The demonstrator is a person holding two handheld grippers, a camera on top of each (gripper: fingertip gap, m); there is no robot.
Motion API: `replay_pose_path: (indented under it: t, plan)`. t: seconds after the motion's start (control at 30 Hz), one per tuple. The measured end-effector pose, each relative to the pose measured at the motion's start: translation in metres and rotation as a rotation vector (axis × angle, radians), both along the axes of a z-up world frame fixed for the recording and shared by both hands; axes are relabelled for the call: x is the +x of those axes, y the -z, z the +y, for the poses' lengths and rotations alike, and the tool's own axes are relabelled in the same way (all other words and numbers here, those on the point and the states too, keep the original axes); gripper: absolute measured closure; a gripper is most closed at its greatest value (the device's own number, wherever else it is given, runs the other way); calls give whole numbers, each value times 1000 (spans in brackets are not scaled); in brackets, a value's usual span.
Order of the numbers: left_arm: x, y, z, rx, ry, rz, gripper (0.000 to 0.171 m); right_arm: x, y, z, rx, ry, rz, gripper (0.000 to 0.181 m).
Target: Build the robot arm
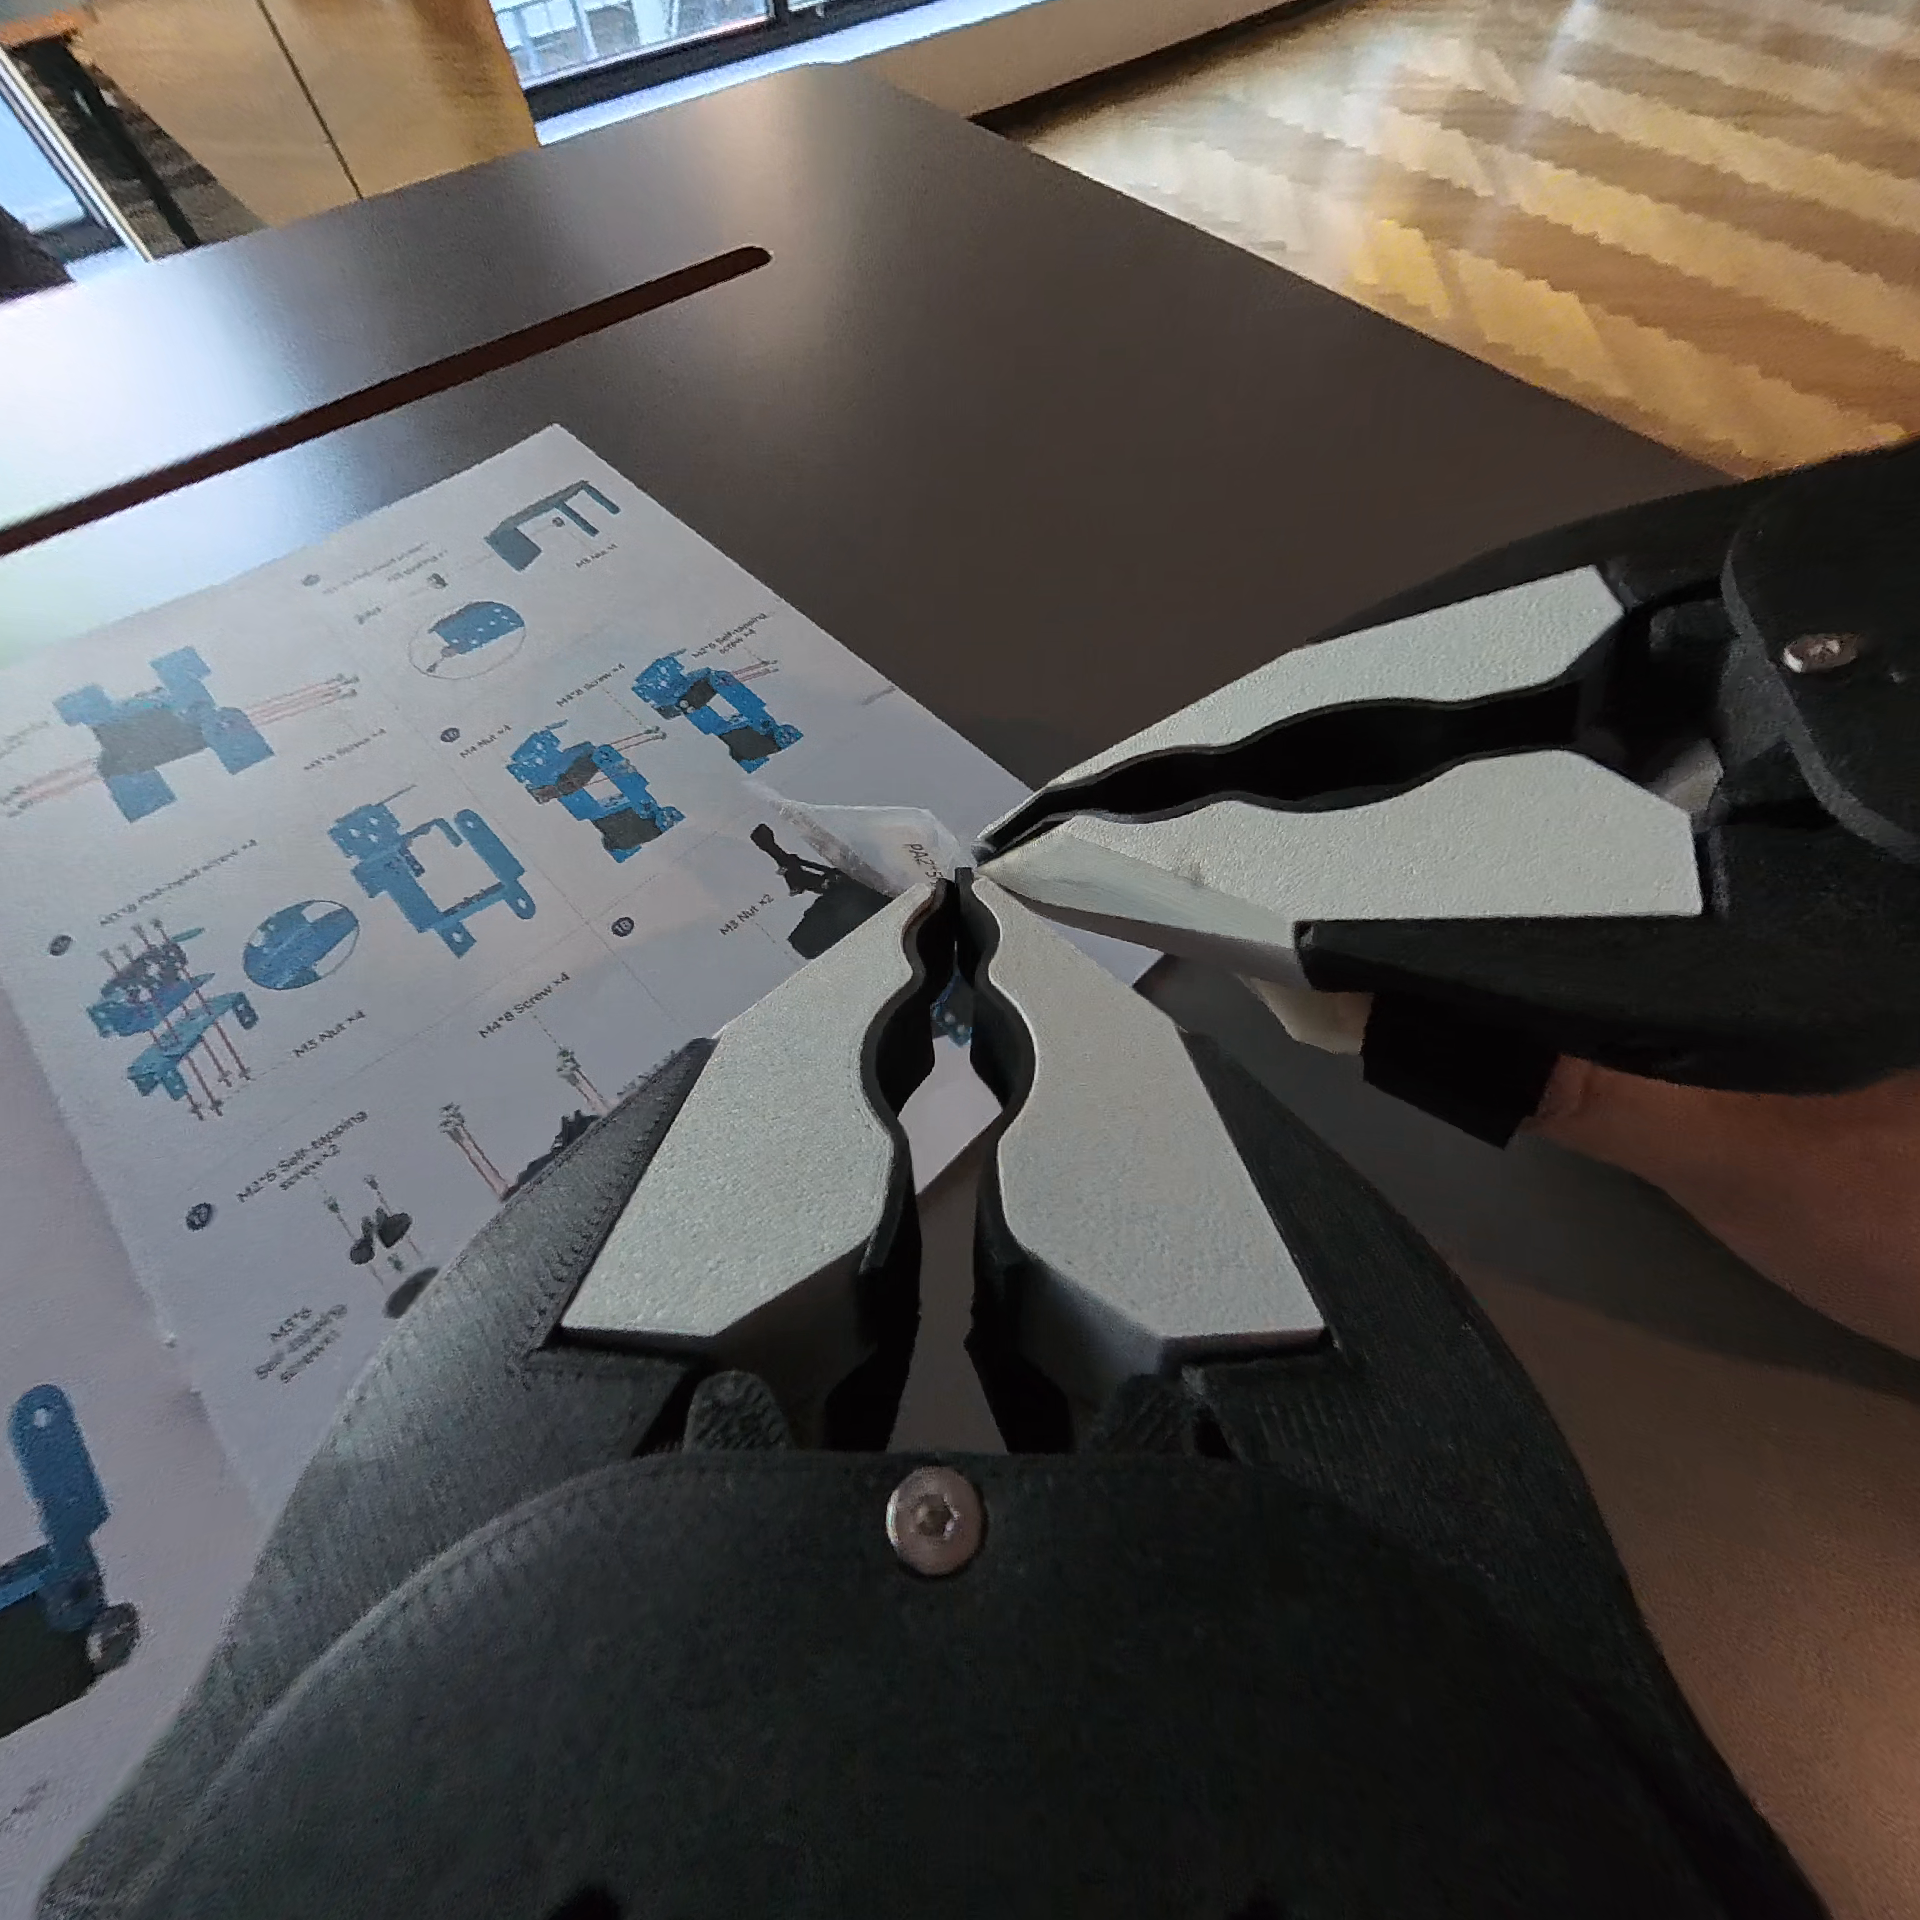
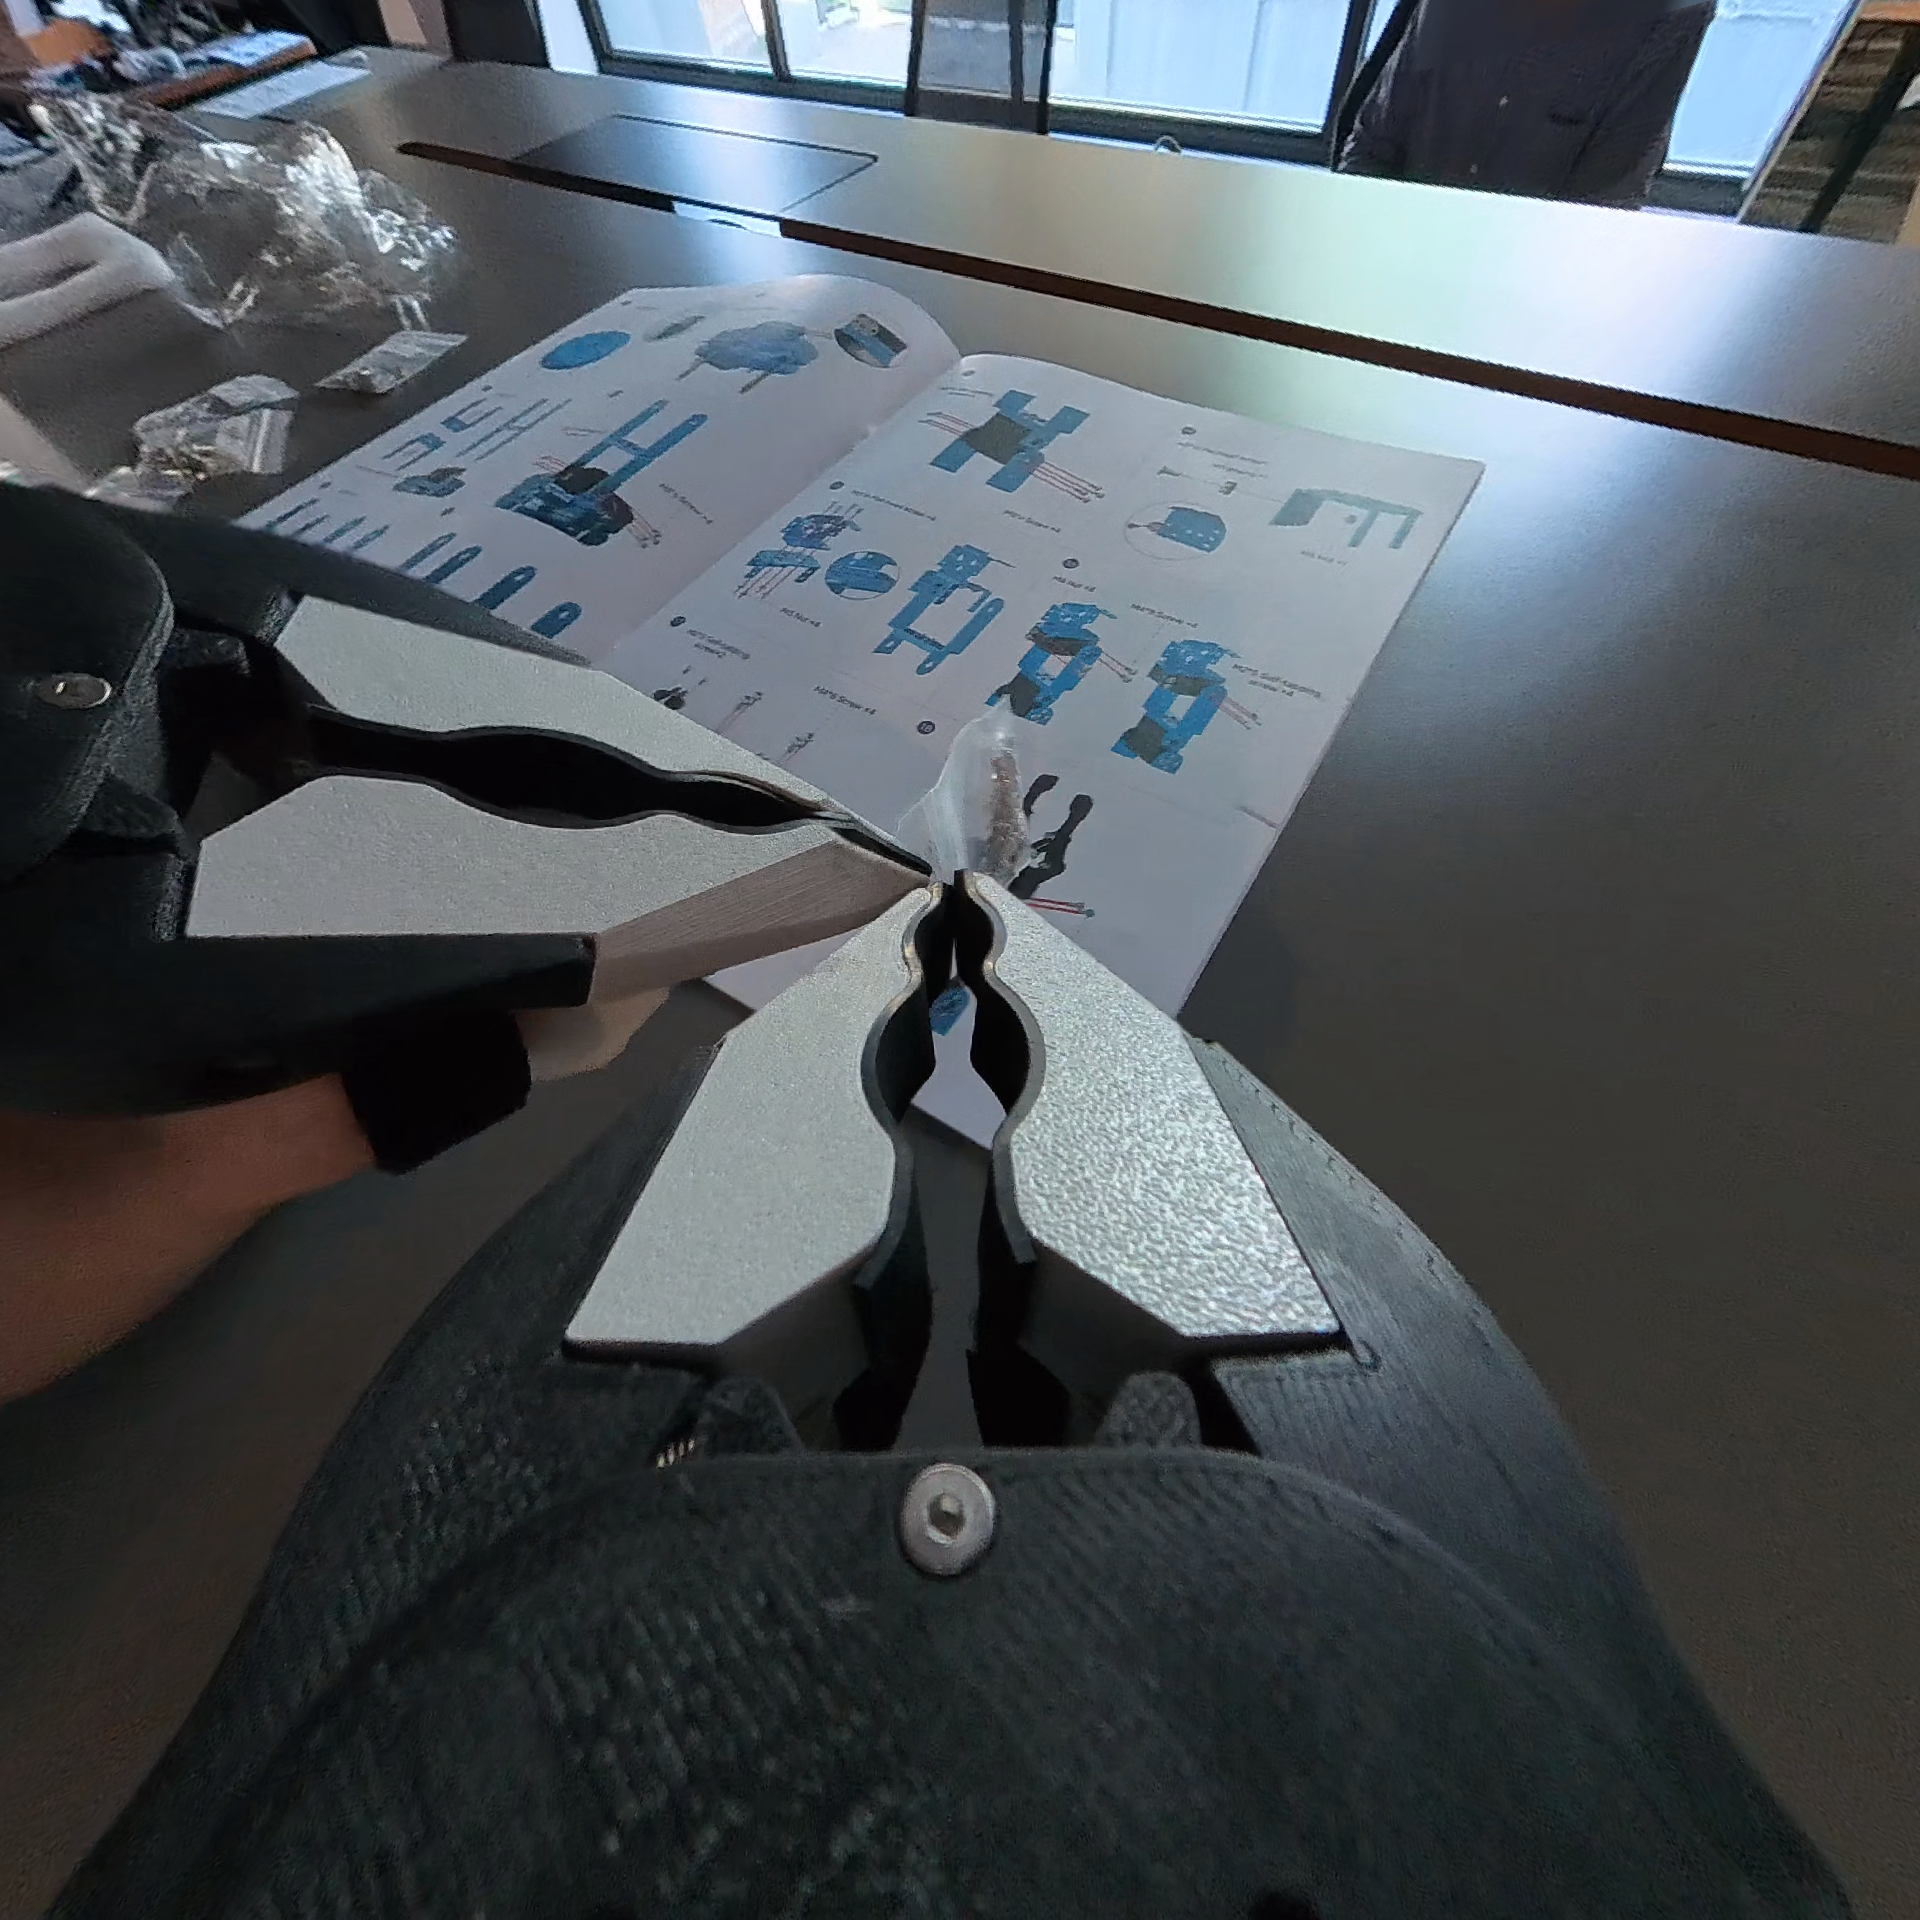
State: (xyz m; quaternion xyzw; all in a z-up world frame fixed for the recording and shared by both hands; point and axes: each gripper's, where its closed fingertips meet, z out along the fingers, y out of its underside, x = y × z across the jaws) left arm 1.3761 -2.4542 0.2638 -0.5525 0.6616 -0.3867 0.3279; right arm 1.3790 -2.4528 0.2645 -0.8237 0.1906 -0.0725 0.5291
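A small clear plastic bag with small screws inside is pinched between both grippers above an open instruction booklet. My left gripper is shut on one edge of the bag. My right gripper is shut on the bag too, and it reaches in from the right in the left wrist view. The left gripper comes in from the left in the right wrist view. The two pairs of tips meet almost at one point. The bag stands up a little above the booklet.
The booklet lies on a dark table with a long slot. Several small bags of hardware and crumpled clear plastic lie at the far left. A person stands beyond the table. Wooden floor lies to the right. Both grippers' tips are close together, under 4 cm apart.
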Motion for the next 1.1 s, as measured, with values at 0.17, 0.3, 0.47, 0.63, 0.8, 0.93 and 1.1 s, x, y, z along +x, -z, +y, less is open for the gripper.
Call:
replay_pose_path:
  t: [0.17, 0.3, 0.47, 0.63, 0.8, 0.93, 1.1]
  plan:
    - [15, 0, -2, -51, -104, -8, 171, 14, 0, -2, 7, 72, 10, 181]
    - [21, 1, 4, -12, -183, -24, 171, 22, 0, 0, -29, 114, -56, 181]
    - [26, -5, 7, -1, -240, -62, 171, 27, -8, 1, -52, 167, -193, 181]
    - [24, -6, 9, -29, -250, -71, 171, 31, -12, -4, -38, 190, -221, 181]
    - [24, -9, 3, -6, -225, -90, 171, 26, -13, 0, -50, 147, -260, 181]
    - [4, -26, -11, 42, -71, -172, 167, 19, -26, -7, 26, 53, -193, 181]
    - [-15, -47, -30, 176, 72, -258, 107, 2, -43, -24, 21, -125, 15, 181]
